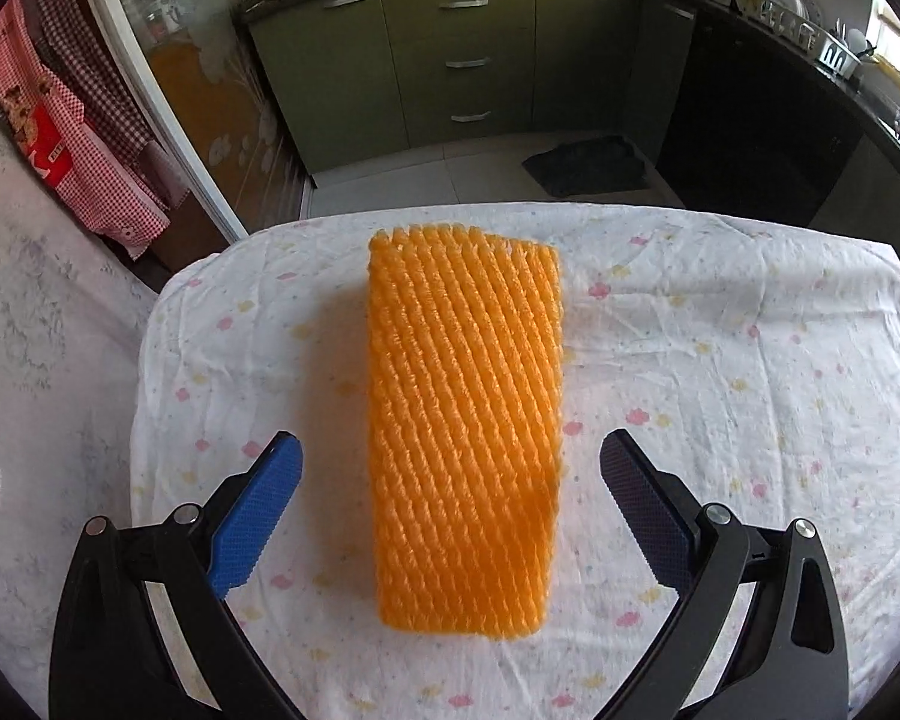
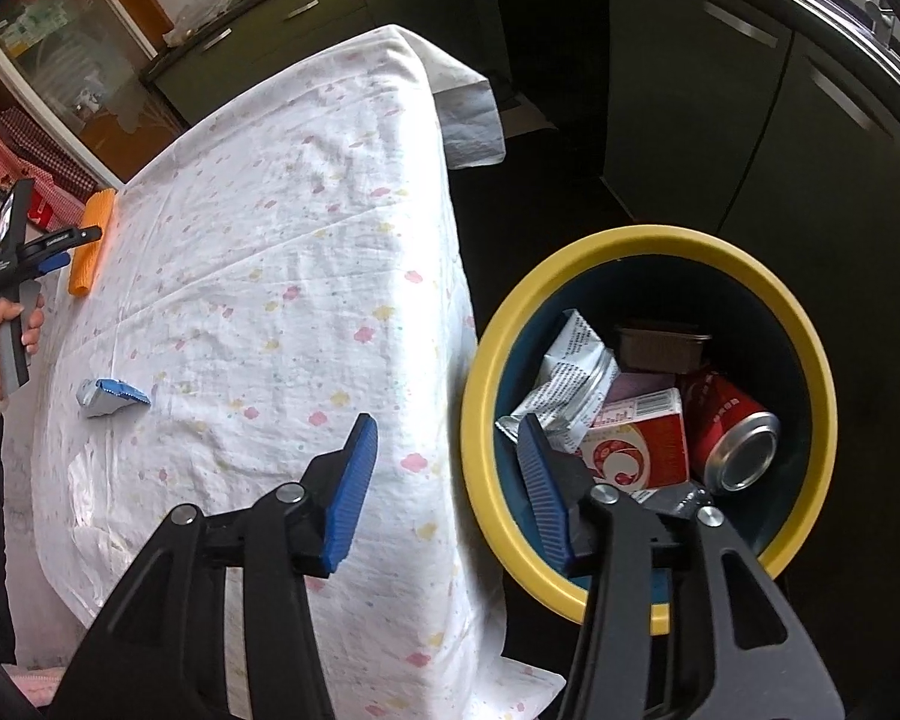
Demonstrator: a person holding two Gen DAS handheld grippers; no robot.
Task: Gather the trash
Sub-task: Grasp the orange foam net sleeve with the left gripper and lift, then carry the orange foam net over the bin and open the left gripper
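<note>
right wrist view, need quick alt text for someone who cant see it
The open right hand-held gripper hovers above a yellow-rimmed bin holding a red can, a carton and wrappers. Beside it, a cloth-covered table carries a blue wrapper and orange foam netting.

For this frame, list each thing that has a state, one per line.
Left gripper: open, jaws either side of the foam net, not touching it.
Right gripper: open, empty, at the bin's rim.
Foam net: flat on the tablecloth, not gripped.
Blue wrapper: crumpled, lying on the cloth.
Bin: open, partly filled.
Can: in the bin, on its side.
Red carton: in the bin.
</note>
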